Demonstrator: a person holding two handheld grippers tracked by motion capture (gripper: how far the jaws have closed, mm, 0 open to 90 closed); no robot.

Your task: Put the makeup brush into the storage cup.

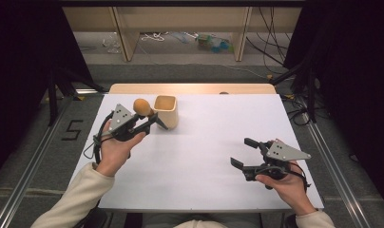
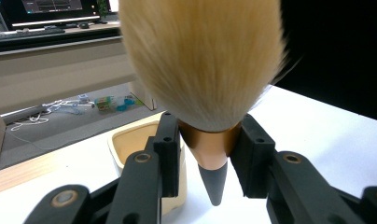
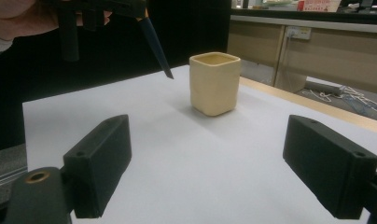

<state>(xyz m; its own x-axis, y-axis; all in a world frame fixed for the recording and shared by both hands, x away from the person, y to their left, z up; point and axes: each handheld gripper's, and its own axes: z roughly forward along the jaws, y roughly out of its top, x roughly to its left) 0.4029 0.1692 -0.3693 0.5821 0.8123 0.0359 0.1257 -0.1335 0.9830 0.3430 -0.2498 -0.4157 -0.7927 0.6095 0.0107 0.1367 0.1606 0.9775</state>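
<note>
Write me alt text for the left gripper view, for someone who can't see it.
Seen close up, the left gripper clamps a makeup brush by its copper collar, its fluffy blond bristles toward the camera and its dark pointed handle aimed down at the white table. A cream square cup stands open just behind the jaws, to the left of the handle.

The brush (image 2: 203,60) has pale golden-tan bristles, a copper collar and a dark grey pointed handle. The square cup (image 3: 214,83) is plain cream-yellow. The table (image 1: 209,152) is white with a light wood edge. Both grippers' 2 jaws are matte black.
</note>
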